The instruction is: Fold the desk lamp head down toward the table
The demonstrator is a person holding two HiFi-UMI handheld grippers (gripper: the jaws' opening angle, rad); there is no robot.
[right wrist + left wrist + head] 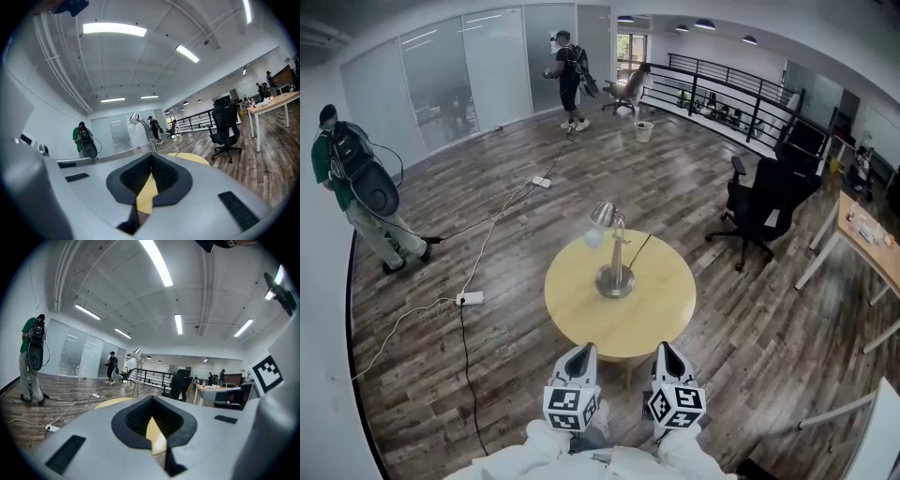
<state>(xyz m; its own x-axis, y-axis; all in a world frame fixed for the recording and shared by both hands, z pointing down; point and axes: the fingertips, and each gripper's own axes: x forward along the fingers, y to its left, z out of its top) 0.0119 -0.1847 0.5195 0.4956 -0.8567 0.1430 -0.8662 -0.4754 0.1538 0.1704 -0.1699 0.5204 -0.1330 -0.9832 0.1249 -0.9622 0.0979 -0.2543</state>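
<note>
While both pairs of jaws are clenched on nothing, the left gripper (pixel 582 357) and right gripper (pixel 667 353) hang side by side at the near edge of the round bench (pixel 661 305). Well beyond them the desk lamp (pixel 617 253) stands upright near the bench's middle, its head (pixel 602 215) raised. I'd call this the approach. Next, a gripper must reach that head, then grasp or press it downward.

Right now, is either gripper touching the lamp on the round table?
No, the left gripper and right gripper hover at the table's near edge, short of the lamp.
</note>
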